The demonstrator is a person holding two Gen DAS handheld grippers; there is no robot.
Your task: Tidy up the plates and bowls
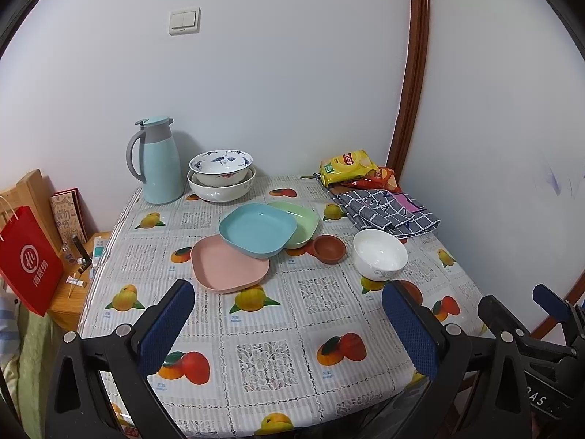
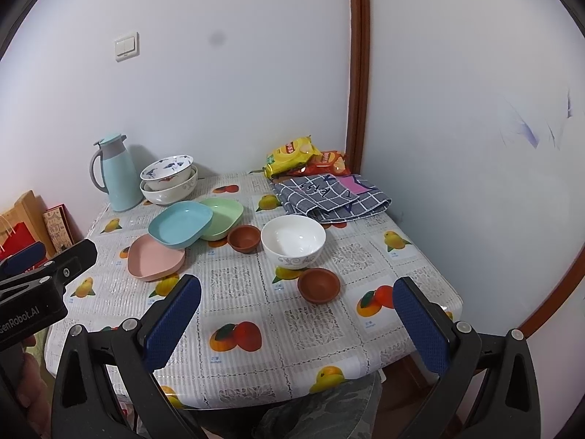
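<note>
Mid-frame on the counter [image 1: 278,333]: blue plate [image 1: 257,229] overlapping pink plate [image 1: 228,265] and green plate [image 1: 298,221], all empty. Empty white bowl [image 1: 380,254] at right; patterned bowl [image 1: 221,162] nested in another at upper left. Left claw [image 1: 289,327] and right claw [image 2: 298,327] wide, holding nothing.

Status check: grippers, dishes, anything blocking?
Left gripper and right gripper open, empty. Blue plate overlaps pink plate and green plate. No obstruction.
</note>
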